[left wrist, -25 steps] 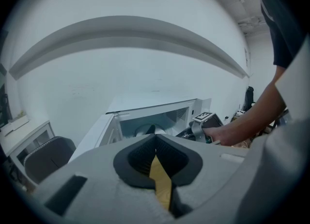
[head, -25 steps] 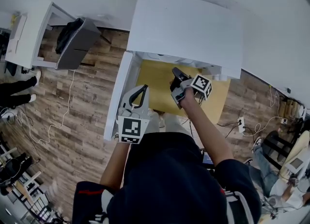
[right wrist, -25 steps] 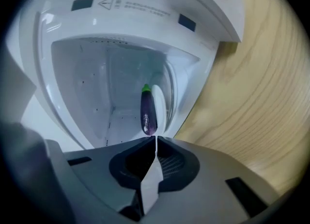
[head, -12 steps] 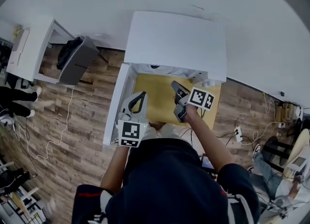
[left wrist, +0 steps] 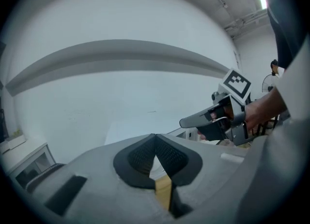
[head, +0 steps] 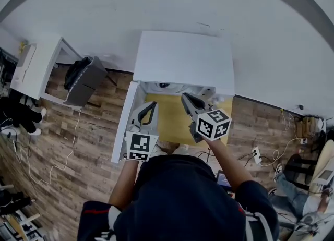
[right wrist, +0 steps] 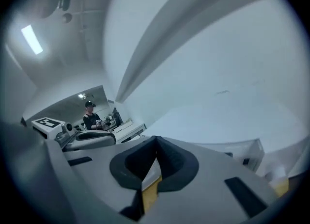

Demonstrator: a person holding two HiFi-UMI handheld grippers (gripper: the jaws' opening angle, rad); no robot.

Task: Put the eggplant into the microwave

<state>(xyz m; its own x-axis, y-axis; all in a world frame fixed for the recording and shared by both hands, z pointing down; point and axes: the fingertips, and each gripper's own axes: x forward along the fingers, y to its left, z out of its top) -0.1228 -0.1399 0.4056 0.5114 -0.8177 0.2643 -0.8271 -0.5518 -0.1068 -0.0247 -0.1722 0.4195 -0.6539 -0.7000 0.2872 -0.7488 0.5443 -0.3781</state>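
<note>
Left gripper (left wrist: 155, 136): ribbed black pads pressed together, nothing between them; we hold it near the white panel.
Right gripper (right wrist: 155, 138): closed and empty too, marker cube (head: 214, 124) uppermost.
Yellow tabletop (head: 167, 115): flat, matte, bare where we see it.
Eggplant: in no view; we judge it may lie inside, hidden under the box's top.
White panel (head: 124, 125): thin, rigid, apparently the open door; we should push it slowly with a closed tip.
Microwave (head: 182, 57): smooth white box, hard edges.
</note>
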